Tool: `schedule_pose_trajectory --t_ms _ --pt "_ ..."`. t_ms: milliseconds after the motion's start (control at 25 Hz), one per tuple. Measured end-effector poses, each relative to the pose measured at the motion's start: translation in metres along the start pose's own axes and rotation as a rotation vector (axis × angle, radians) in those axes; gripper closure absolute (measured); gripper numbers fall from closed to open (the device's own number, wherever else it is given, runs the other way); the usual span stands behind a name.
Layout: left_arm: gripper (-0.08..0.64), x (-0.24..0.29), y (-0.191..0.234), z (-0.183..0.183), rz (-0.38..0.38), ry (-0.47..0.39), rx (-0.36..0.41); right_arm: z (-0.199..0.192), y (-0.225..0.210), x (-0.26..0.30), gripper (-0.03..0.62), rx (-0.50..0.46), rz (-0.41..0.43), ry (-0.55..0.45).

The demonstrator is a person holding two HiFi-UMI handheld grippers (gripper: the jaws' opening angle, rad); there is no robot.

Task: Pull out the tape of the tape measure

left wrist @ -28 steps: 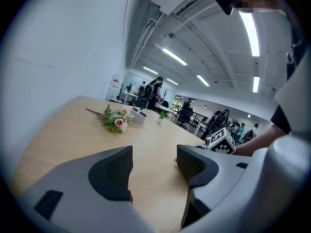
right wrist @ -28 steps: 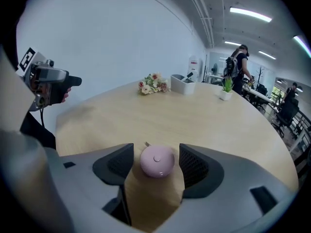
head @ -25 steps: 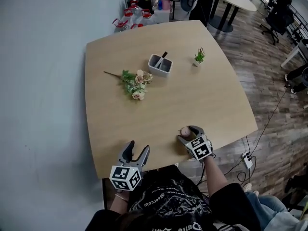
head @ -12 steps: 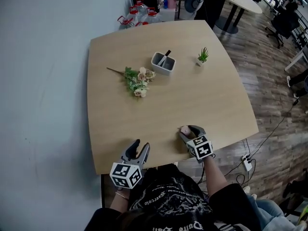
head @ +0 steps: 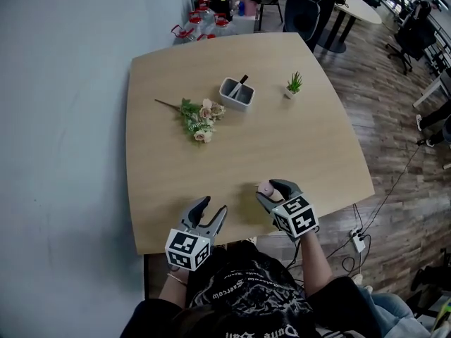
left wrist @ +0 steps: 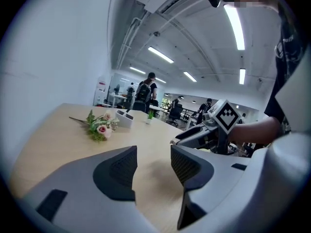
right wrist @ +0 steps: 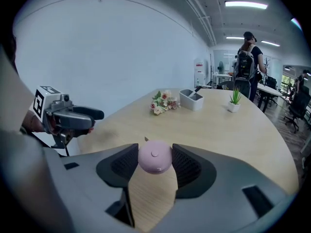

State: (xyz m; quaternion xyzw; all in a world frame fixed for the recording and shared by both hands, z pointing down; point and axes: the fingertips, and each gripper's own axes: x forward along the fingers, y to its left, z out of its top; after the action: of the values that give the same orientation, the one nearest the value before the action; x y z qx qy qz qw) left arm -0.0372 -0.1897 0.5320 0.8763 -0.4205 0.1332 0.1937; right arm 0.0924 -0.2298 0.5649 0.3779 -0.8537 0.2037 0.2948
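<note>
Tape measure (right wrist: 154, 156) in downtilted right claw (head: 270, 189)

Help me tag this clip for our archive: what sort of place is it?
Probably an open-plan office: office chairs and a round meeting table stand behind the wooden table, with long strip lights overhead.

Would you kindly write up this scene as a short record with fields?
Right gripper: shut on the pink tape measure, its tape not pulled out
Left gripper: jaws apart, just been closing, nothing between them
Table: flowers, grey tray and small potted plant at the far end
</note>
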Motion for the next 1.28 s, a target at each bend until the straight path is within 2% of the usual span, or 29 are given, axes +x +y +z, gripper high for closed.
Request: schedule_pose_trajectory --t_ms 160,440,720,840,1000,1200,1280 --pt "0.315 0.01 -0.012 0.009 -0.062 0.005 0.043 0.02 0.017 -0.019 0.359 -0.008 0.037 -0.008" --pt "0.314 0.023 -0.031 0.021 -0.175 0.004 0.065 0.035 0.046 -0.036 0.359 -0.043 0.092 0.003" --pt "0.334 0.028 -0.055 0.031 -0.405 0.056 0.134 0.046 0.063 -0.046 0.359 -0.103 0.112 -0.004" --pt "0.335 0.024 -0.057 0.034 -0.42 0.046 0.16 0.044 0.067 -0.052 0.359 -0.108 0.138 0.003" --pt "0.403 0.021 -0.057 0.035 -0.44 0.047 0.185 0.042 0.077 -0.054 0.358 -0.129 0.162 0.024" --pt "0.418 0.019 -0.065 0.03 -0.485 0.073 0.212 0.041 0.084 -0.054 0.359 -0.152 0.173 0.031" --pt "0.456 0.018 -0.065 0.032 -0.496 0.066 0.202 0.043 0.087 -0.055 0.358 -0.152 0.186 0.027"
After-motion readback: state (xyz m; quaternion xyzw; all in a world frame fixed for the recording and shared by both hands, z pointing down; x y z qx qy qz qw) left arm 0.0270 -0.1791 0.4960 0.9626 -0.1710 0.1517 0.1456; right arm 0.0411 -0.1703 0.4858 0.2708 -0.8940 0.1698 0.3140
